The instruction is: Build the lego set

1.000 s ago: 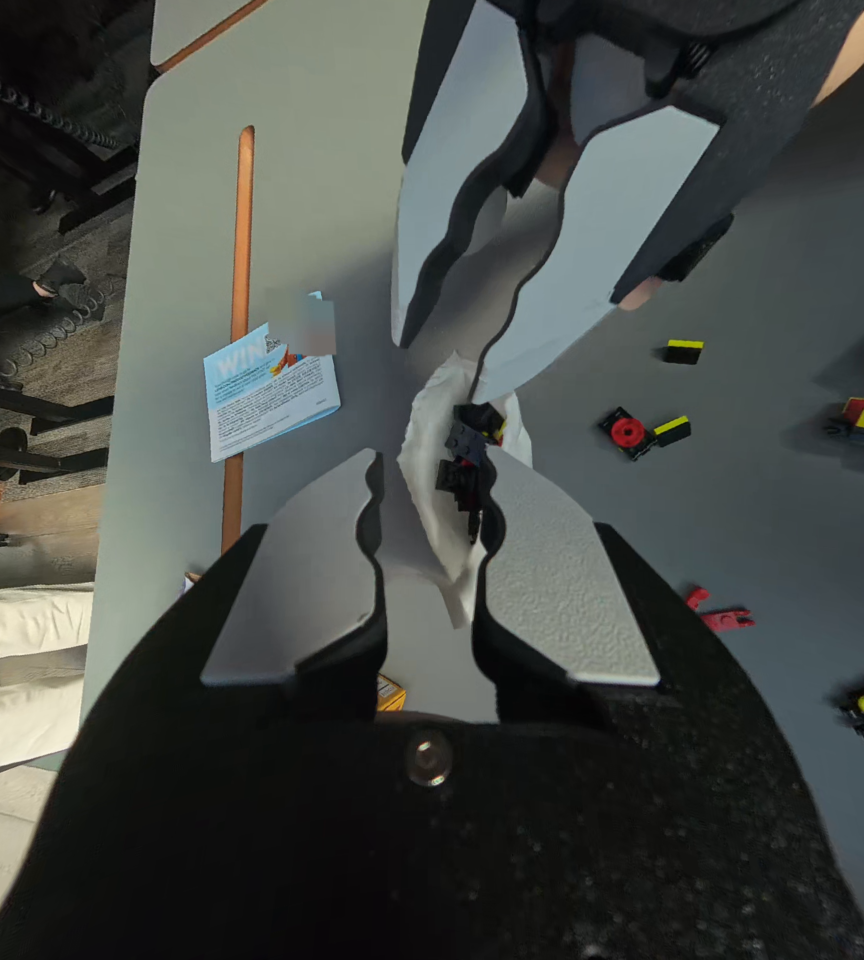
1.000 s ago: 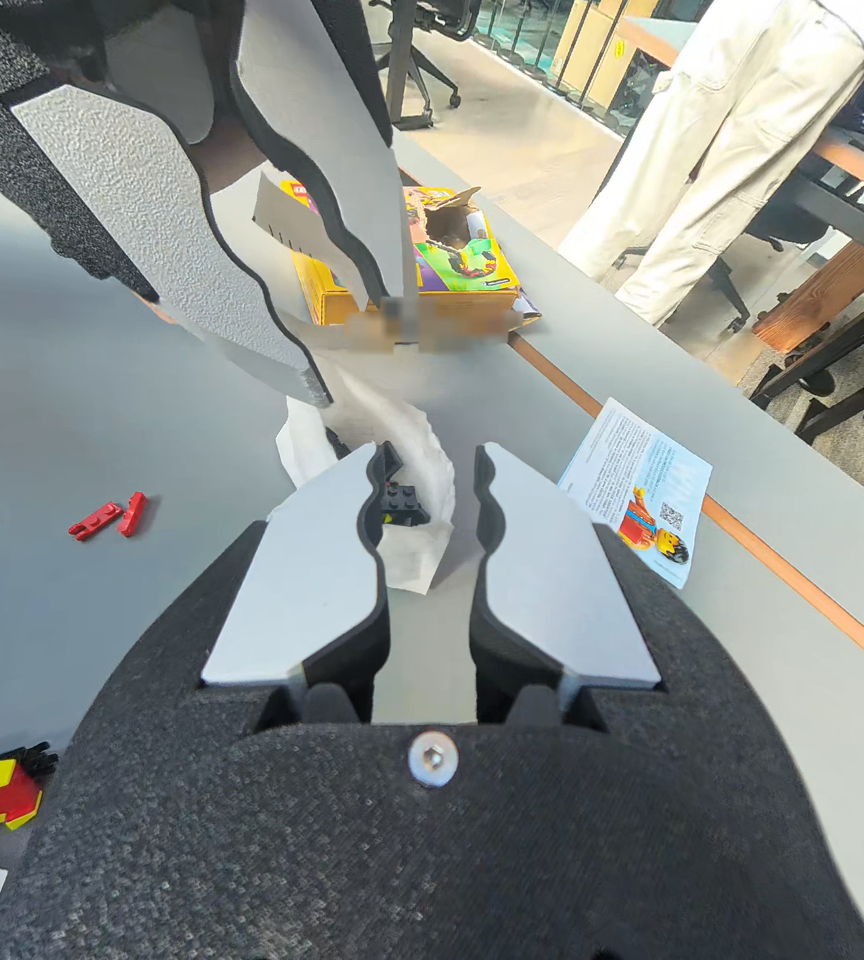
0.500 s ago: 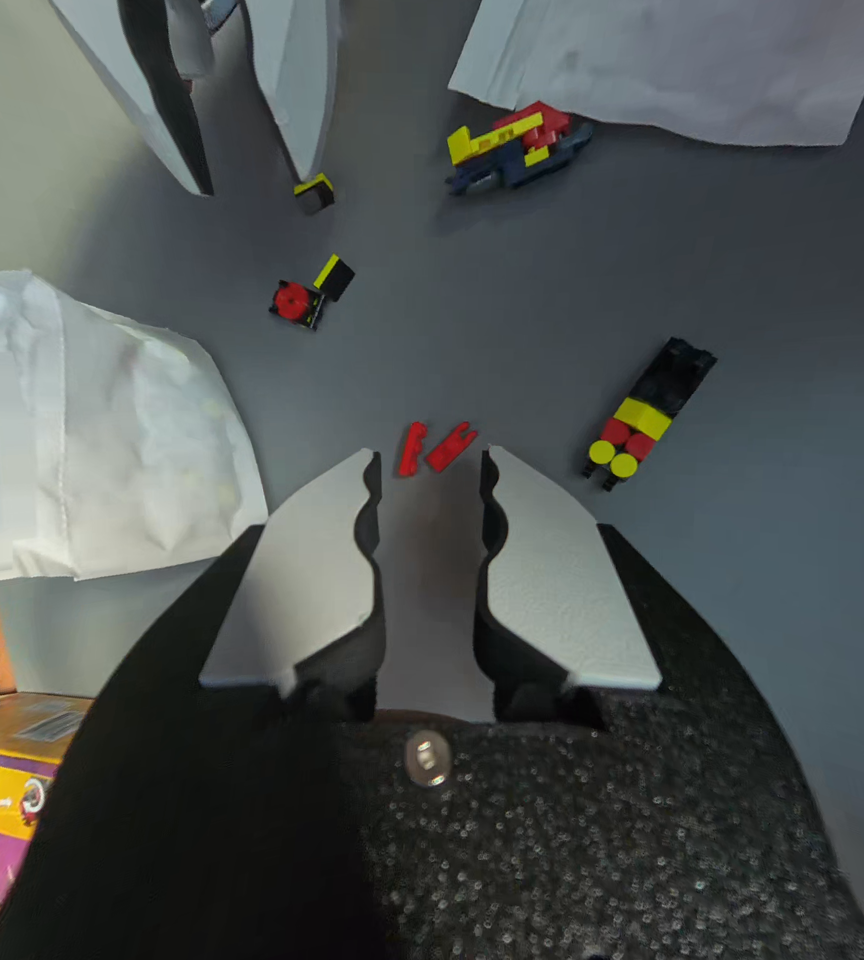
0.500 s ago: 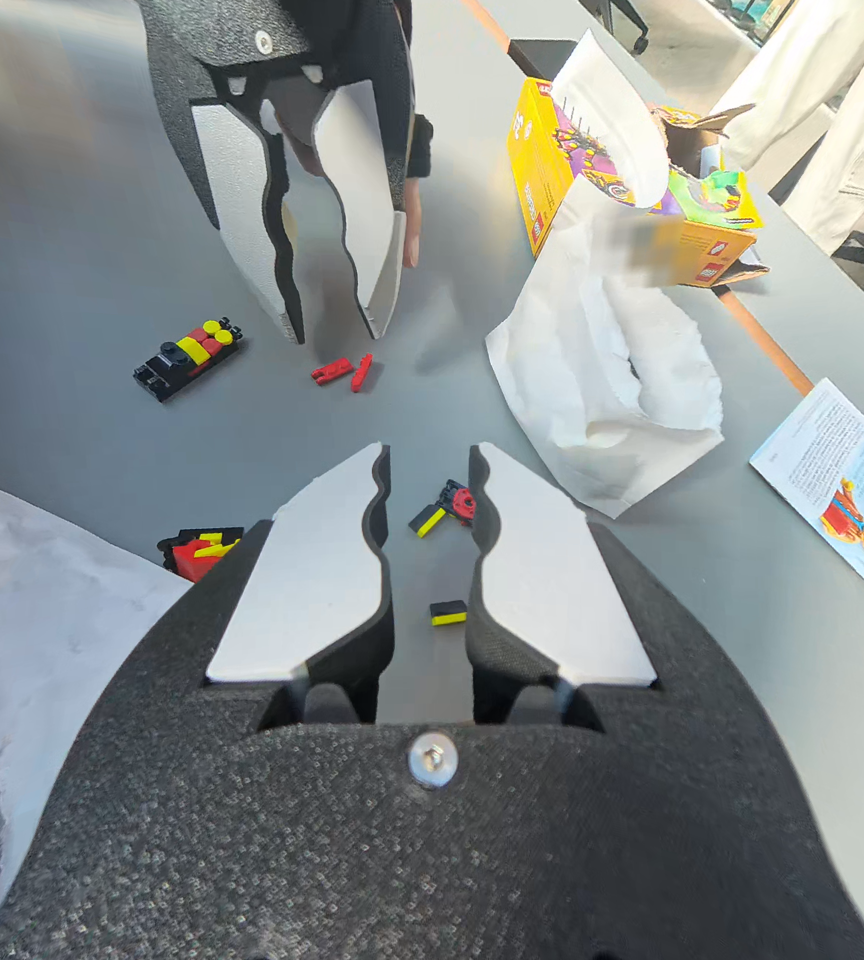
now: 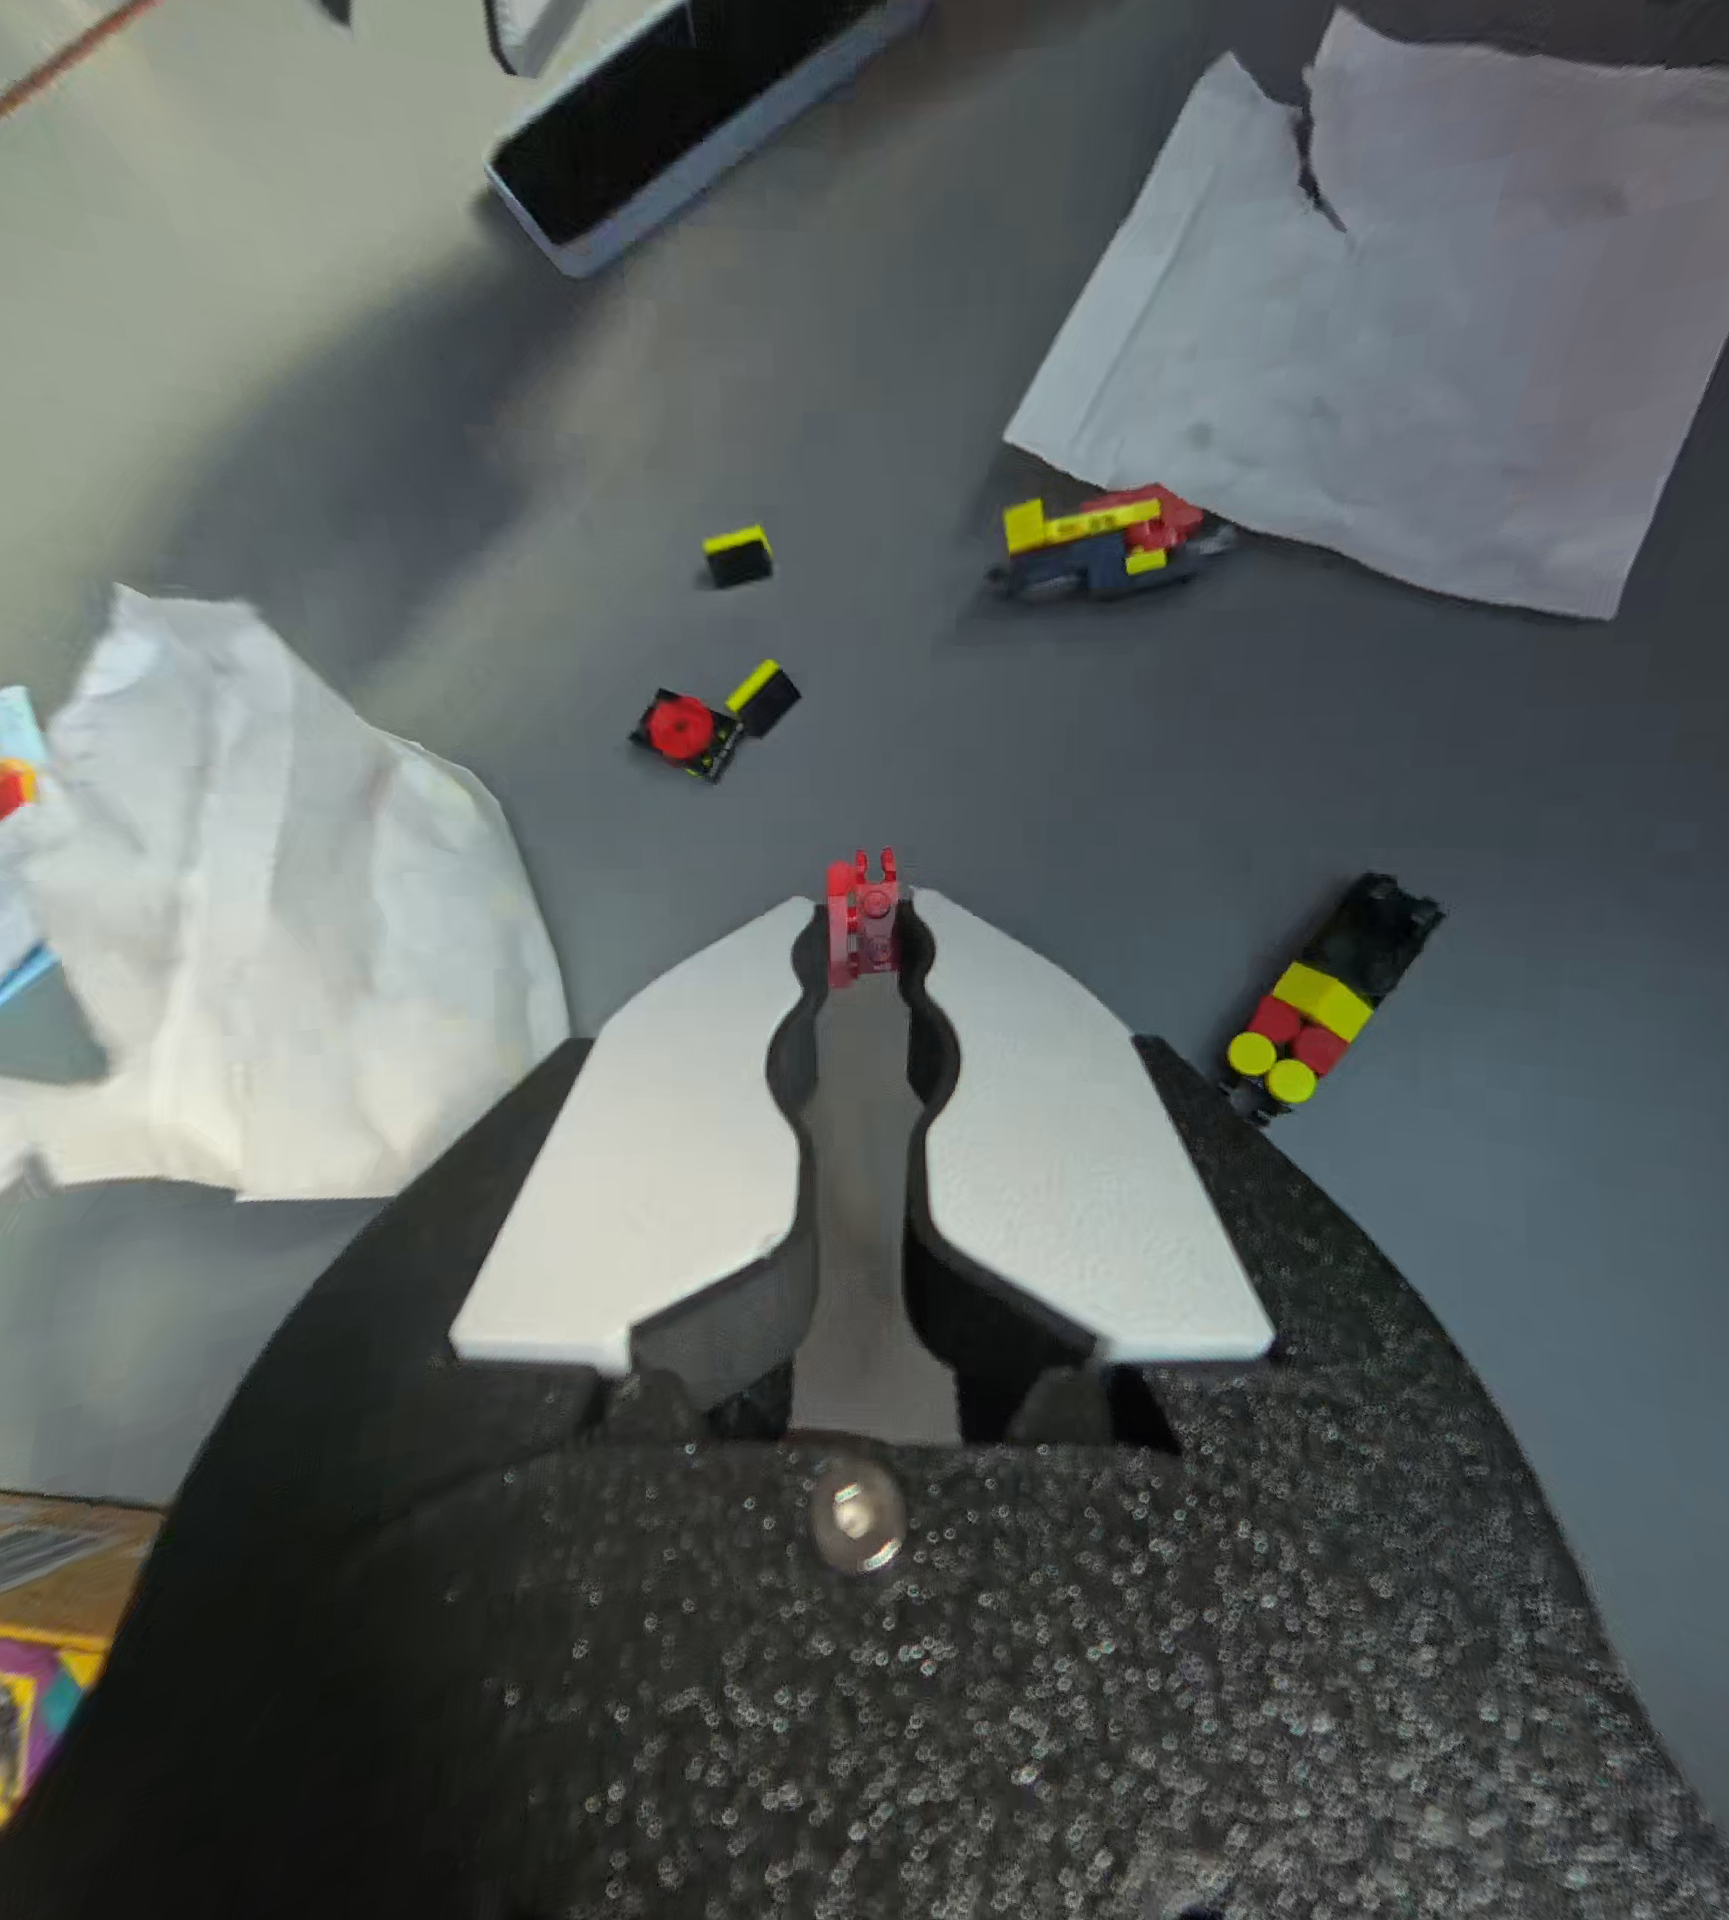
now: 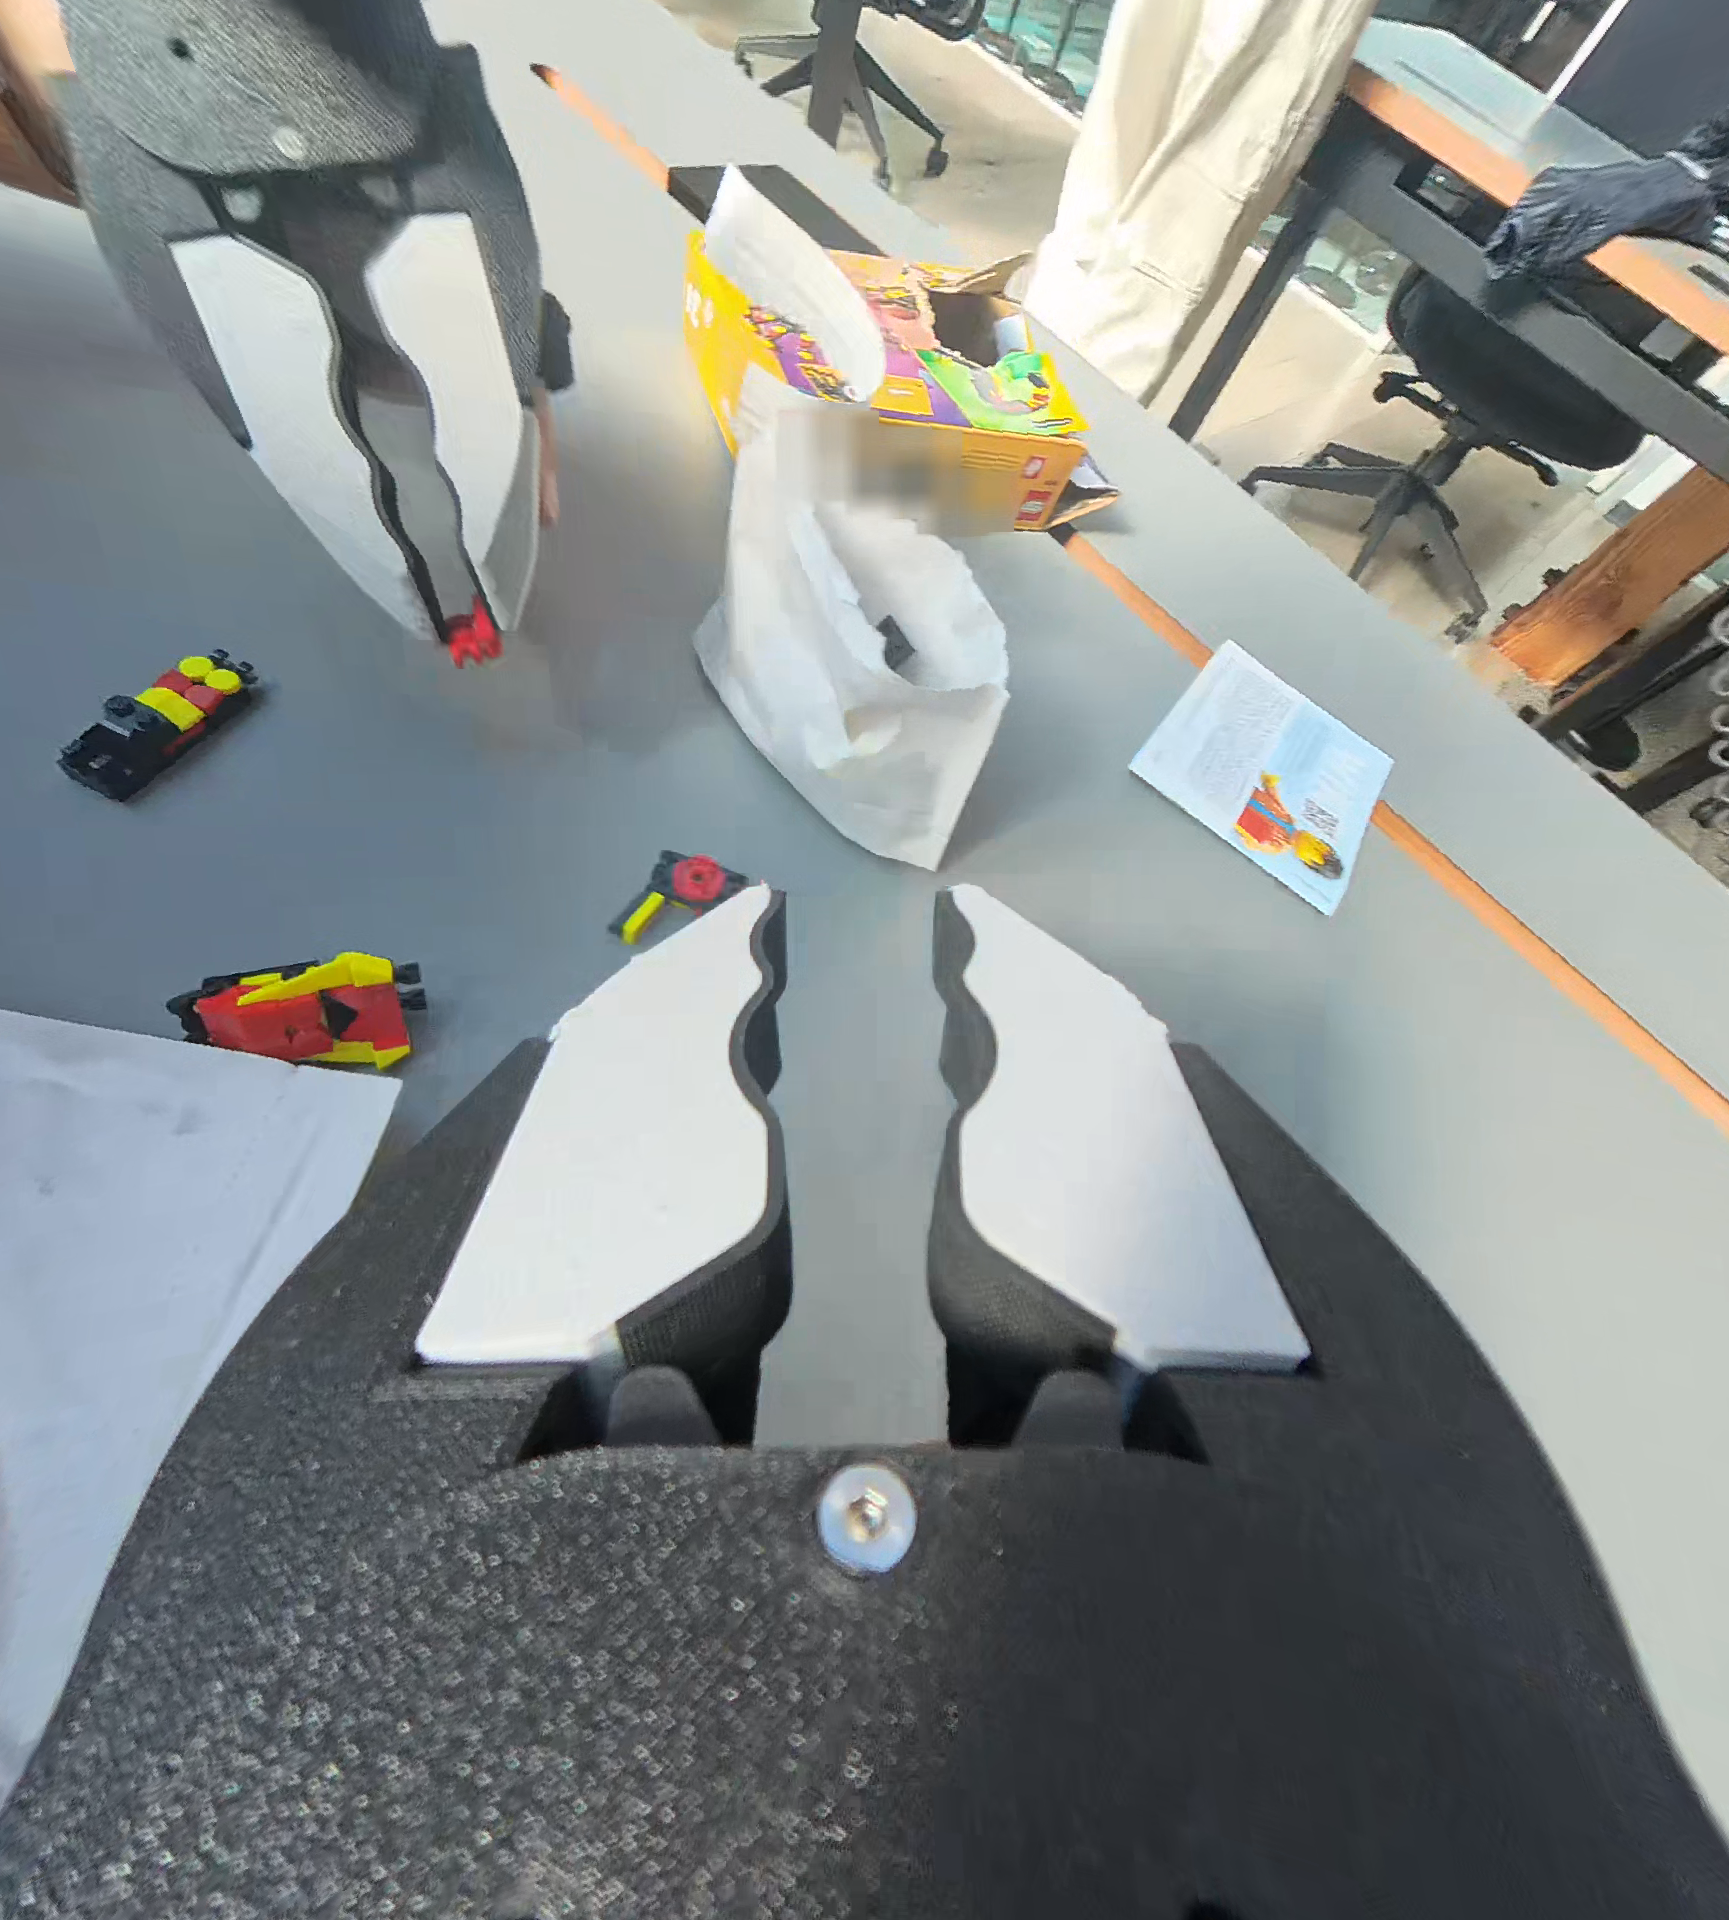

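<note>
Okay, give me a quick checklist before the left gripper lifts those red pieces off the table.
1. Left gripper shut on red pieces: ok.
2. Both pieces held securely: cannot tell, they sit at the very fingertips.
3. Right gripper open, empty: ok.
4. Right gripper apart from left: ok.
5. Black and yellow assembly beside the left fingers, untouched: ok.
6. White paper bag apart from the pieces: ok.

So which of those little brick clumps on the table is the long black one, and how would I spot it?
Start from the flat white paper sheet on the grey table. Past the red-and-yellow wedge-shaped clump at its edge lies the long black one, near the left tongs. Only it is a slim black strip with two round yellow studs at one end.
</note>
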`<state>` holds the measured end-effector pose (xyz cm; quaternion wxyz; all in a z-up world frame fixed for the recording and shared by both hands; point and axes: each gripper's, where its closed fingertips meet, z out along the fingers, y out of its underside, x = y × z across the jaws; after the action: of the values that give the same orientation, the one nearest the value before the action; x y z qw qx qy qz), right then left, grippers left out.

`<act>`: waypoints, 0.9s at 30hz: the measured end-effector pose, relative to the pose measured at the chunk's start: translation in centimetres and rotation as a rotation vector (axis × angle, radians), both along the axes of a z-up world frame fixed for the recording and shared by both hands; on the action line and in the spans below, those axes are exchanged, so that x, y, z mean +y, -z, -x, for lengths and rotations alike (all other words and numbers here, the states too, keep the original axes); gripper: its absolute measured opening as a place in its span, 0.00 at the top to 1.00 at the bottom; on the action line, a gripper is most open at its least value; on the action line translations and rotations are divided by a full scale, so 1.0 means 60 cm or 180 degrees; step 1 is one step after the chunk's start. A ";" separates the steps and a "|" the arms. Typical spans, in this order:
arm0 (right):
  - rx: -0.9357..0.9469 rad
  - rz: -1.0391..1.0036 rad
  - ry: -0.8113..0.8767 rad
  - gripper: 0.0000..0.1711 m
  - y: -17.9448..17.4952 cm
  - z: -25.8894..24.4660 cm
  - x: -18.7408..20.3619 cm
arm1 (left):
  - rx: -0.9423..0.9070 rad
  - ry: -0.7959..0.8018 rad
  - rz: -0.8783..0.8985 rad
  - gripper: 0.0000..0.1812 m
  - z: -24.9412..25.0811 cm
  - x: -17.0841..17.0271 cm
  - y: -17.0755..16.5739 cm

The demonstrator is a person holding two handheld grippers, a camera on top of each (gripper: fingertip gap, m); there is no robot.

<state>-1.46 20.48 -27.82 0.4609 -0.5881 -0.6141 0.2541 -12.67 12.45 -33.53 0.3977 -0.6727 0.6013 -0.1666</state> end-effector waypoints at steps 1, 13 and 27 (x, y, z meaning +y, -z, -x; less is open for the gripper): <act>0.0041 -0.0004 0.0196 0.84 -0.011 -0.032 0.017 | -0.0093 -0.0192 -0.0232 0.93 0.006 0.021 -0.042; -0.0377 0.0192 0.1151 1.00 0.022 -0.293 0.057 | 0.1099 -0.0648 0.0125 0.93 0.039 0.185 -0.078; -0.0550 0.0805 0.1589 0.61 0.115 -0.273 0.052 | 0.0157 -0.0628 -0.0408 0.90 -0.033 0.116 -0.177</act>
<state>14.91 23.58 -34.73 0.3783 -0.7932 -0.4508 0.1563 -10.71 19.40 -22.89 0.4394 -0.7058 0.5511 -0.0713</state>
